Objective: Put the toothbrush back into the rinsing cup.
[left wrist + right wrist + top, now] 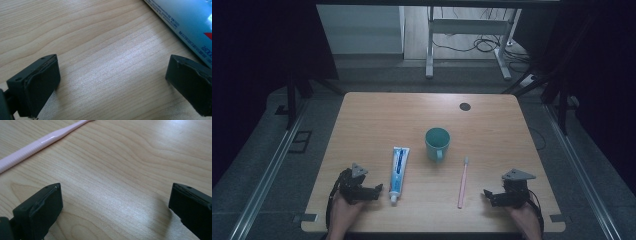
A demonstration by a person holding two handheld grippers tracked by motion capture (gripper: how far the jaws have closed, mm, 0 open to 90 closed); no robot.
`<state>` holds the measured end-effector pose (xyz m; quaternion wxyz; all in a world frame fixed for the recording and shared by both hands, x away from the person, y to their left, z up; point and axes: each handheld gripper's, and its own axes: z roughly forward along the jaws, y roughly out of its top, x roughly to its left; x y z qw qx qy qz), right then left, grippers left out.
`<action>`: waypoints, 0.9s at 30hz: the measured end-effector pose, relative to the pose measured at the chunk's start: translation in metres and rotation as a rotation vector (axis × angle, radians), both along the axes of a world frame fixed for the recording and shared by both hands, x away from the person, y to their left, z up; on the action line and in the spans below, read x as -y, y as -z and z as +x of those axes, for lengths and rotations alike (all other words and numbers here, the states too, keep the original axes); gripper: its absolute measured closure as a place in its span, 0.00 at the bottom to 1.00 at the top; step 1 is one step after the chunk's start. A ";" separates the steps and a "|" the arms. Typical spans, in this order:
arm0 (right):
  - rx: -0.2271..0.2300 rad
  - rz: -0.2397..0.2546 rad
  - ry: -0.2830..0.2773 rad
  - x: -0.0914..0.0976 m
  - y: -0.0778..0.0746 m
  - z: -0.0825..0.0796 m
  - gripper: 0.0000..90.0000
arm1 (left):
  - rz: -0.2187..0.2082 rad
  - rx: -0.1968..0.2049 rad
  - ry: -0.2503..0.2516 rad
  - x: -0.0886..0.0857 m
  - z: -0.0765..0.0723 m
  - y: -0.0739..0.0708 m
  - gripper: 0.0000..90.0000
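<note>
— Tube (398, 171) near the front edge of the bench (372, 115), left of middle, cap toward the front. Brush (462, 182) right of middle, head away from the front edge. Cup (437, 143) between and behind both, nearer the centre.

— And the tongs?

— Left tongs (378, 188) low at the front-left corner, jaws wide apart, empty, just beside the tube's cap end. Right tongs (486, 192) at the front-right, likewise spread and empty, near the brush's handle end but apart from it.

— Risks from here?

— Probably a skid. Tube flat and slick: closing on one edge could push it sideways toward the brush instead of lifting it. Squeezing the soft body too hard might force paste against the cap.

— The brush?

— Thin and flat on the wood: jaws coming down too high would close on nothing; too low, scrape the bench and flick the handle away, maybe off the front edge. Cup light, easily tipped by a careless swing past it.
</note>
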<state>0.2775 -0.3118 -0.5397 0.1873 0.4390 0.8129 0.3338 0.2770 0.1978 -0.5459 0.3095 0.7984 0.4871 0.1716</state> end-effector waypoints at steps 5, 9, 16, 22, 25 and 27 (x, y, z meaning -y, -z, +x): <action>0.001 0.002 0.013 0.002 -0.004 -0.001 0.00 | 0.001 0.001 -0.001 0.000 0.000 0.000 0.00; -0.001 0.012 0.022 0.003 -0.008 -0.002 0.00 | 0.000 0.000 0.000 0.000 0.000 0.000 0.00; -0.017 0.007 0.012 0.003 -0.011 -0.001 0.00 | 0.001 0.001 -0.001 0.000 0.000 0.000 0.00; -0.020 0.009 -0.025 0.000 -0.015 0.000 0.00 | 0.001 0.000 -0.001 0.000 0.000 0.000 0.00; -0.036 0.013 -0.044 -0.004 -0.016 0.001 0.00 | 0.001 0.000 0.000 0.000 0.000 0.000 0.00; -0.042 0.014 -0.047 -0.005 -0.017 0.001 0.00 | 0.001 0.001 0.000 0.000 0.000 0.000 0.00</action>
